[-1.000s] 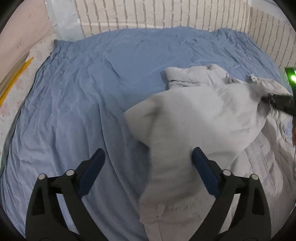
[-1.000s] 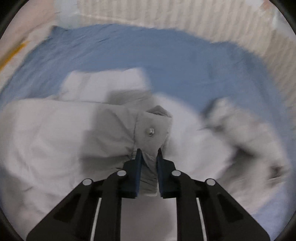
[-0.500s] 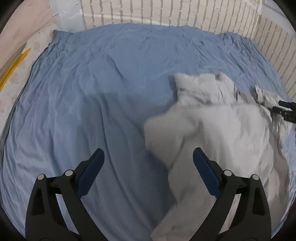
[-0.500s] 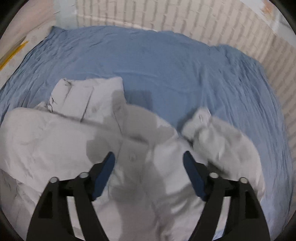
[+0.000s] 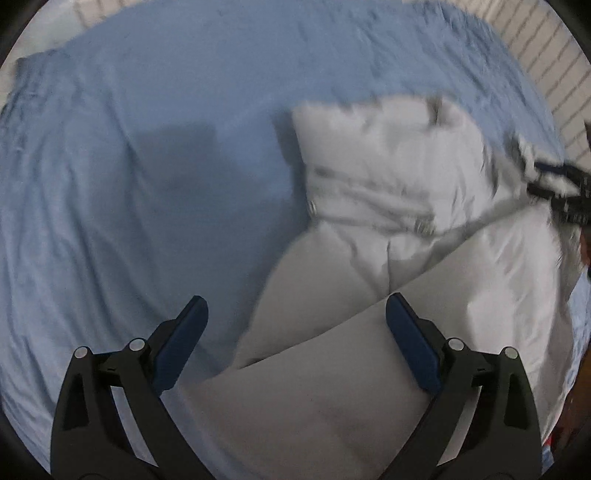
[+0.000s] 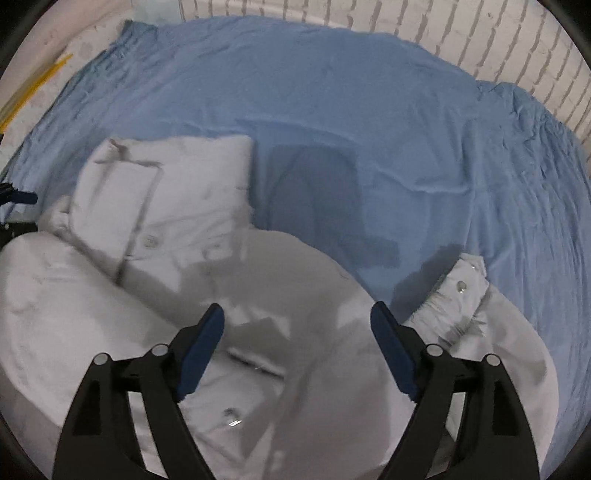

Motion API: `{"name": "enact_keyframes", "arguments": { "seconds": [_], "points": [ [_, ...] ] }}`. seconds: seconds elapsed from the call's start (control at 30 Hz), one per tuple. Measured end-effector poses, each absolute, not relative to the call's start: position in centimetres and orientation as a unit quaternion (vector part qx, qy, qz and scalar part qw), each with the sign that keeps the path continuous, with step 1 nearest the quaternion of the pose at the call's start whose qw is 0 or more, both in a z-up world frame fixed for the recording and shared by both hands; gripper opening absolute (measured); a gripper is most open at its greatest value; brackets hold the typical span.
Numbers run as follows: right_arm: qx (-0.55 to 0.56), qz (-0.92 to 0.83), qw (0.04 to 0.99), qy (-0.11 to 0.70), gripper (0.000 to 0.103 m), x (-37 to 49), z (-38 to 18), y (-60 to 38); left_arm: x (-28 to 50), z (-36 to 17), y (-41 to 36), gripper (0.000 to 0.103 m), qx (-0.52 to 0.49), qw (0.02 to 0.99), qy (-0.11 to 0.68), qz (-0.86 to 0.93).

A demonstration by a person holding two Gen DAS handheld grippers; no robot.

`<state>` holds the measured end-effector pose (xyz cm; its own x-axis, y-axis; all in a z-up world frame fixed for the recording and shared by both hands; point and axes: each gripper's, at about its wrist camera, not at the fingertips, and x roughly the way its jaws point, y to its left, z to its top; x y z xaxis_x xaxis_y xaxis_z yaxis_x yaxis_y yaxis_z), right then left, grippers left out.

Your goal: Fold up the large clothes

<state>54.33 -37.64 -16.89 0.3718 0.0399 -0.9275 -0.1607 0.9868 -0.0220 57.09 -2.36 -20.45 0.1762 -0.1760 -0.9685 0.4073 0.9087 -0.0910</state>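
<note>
On the bed: rumpled blue bed sheet (image 6: pixel 388 110) covers it wall to wall; a bulky white quilted jacket (image 6: pixel 258 295) lies on the near part of it.
Backdrop: white brick wall (image 6: pixel 424 26) runs along the far edge of the sheet; a pale strip with yellow lines (image 6: pixel 33 88) shows at far left in the right wrist view.
Jacket, left wrist view: white quilted jacket (image 5: pixel 399 206) sits right of centre, heaped in soft folds; one smooth panel runs down toward the camera. Picture blurred, seams hard to read.
Jacket, right wrist view: folded flap with a metal snap at upper left; a sleeve cuff (image 6: pixel 461 291) with a snap button lies at right, resting on the sheet just beside the main body.
Left hand-held gripper (image 5: pixel 295 343): black frame, blue-padded fingers spread wide, nothing between them; hovers over the near edge of the jacket and the sheet beside it.
Right hand-held gripper (image 6: pixel 297 347): fingers likewise spread wide, holding nothing; poised above the middle of the jacket.
Shadows: dark patches fall on the sheet beyond the jacket in both views.
</note>
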Motion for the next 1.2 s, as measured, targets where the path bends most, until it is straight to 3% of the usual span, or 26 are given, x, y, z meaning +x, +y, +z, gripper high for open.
{"name": "enact_keyframes", "arguments": {
  "seconds": [0.17,0.3,0.37,0.4,0.47,0.53,0.63,0.73,0.83,0.9,0.93,0.97,1.07,1.13,1.2],
  "points": [
    [-0.061,0.071,0.817,0.569,0.098,55.9,-19.6,-38.3,56.2,-22.9,-3.4,0.095,0.106,0.734,0.636,-0.212],
    [-0.013,0.098,0.803,0.588,0.097,56.8,-21.4,-38.9,56.0,-22.8,-3.7,0.077,0.103,0.738,0.63,-0.216],
    [-0.016,0.103,0.803,0.586,0.08,56.5,-21.6,-38.4,55.3,-22.2,-4.3,0.065,0.121,0.753,0.611,-0.21],
    [-0.019,0.104,0.806,0.582,0.073,56.3,-21.4,-38.1,54.9,-21.9,-4.5,0.054,0.129,0.76,0.603,-0.205],
    [-0.021,0.092,0.816,0.57,0.039,55.9,-20.7,-37.8,54.3,-21.0,-5.0,0.043,0.142,0.775,0.585,-0.191],
    [-0.026,0.074,0.831,0.551,0.025,55.1,-19.7,-37.2,53.7,-20.1,-5.4,0.028,0.151,0.789,0.57,-0.174],
    [-0.057,0.045,0.852,0.518,0.014,53.5,-18.2,-35.6,51.8,-18.0,-6.5,0.019,0.182,0.819,0.523,-0.149],
    [-0.066,0.011,0.882,0.467,0.012,51.8,-15.9,-35.2,49.2,-15.7,-7.8,0.017,0.217,0.849,0.462,-0.133],
    [-0.08,-0.039,0.906,0.413,0.013,50.6,-13.6,-35.5,49.3,-15.1,-8.5,0.022,0.258,0.872,0.4,-0.111],
    [-0.06,-0.068,0.905,0.416,0.021,52.0,-13.8,-36.4,52.5,-16.8,-8.7,0.032,0.253,0.865,0.424,-0.088],
    [-0.031,-0.06,0.904,0.422,0.028,52.8,-14.0,-37.3,54.2,-17.4,-8.1,0.035,0.229,0.858,0.453,-0.078],
    [-0.021,-0.064,0.902,0.426,0.053,53.0,-14.1,-37.8,55.4,-17.5,-7.3,0.035,0.192,0.852,0.48,-0.081],
    [0.019,-0.068,0.9,0.429,0.065,51.7,-12.9,-39.3,55.4,-15.0,-3.5,0.044,0.09,0.863,0.486,-0.101],
    [0.014,-0.066,0.904,0.422,0.076,50.1,-11.7,-39.5,53.6,-12.3,-1.0,0.071,0.098,0.885,0.451,-0.066],
    [0.003,-0.057,0.904,0.424,0.076,48.9,-10.7,-38.8,51.6,-10.0,0.9,0.077,0.078,0.893,0.439,-0.053]
  ]
}}
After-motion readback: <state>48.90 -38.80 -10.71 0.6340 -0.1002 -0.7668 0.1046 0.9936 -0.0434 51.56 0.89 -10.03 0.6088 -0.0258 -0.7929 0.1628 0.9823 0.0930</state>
